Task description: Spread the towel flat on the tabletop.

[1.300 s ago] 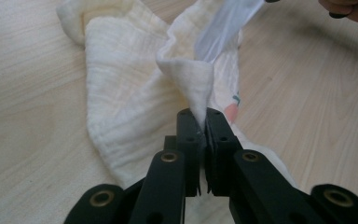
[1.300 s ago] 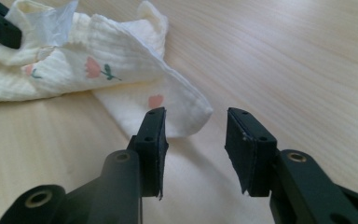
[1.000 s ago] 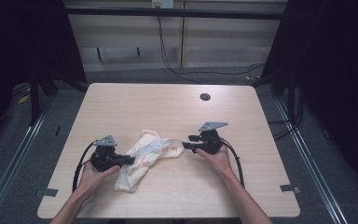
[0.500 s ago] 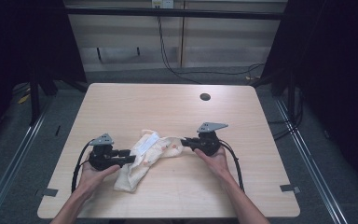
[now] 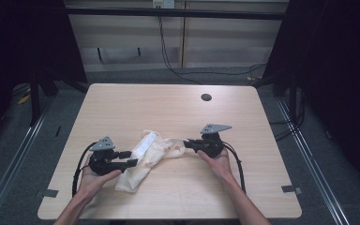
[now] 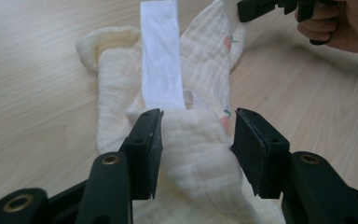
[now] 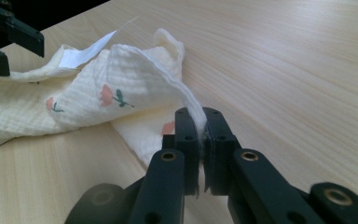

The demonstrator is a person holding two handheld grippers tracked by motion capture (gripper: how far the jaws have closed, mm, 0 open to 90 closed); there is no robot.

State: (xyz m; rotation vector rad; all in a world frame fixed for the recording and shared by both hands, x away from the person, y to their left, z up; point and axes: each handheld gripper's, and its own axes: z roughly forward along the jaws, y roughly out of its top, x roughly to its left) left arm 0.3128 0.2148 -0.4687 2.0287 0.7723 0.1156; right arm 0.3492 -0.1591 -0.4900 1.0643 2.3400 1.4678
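A cream muslin cloth with small flower prints lies crumpled on the wooden table, with a white label strip on top. My left gripper is at the cloth's left end. In the left gripper view it stands open, with a raised fold of the cloth between its jaws and the label beyond. My right gripper is at the cloth's right end. In the right gripper view it is shut on a thin edge of the cloth, lifted slightly off the table.
A dark round hole sits in the table near its far right. Black cables trail from both grippers toward the near edge. Bare wood lies beyond the cloth and to both sides. Grey floor and rails surround the table.
Both grippers stay nearly where they were. The right one drifted slightly left and back. The cloth lies much the same.
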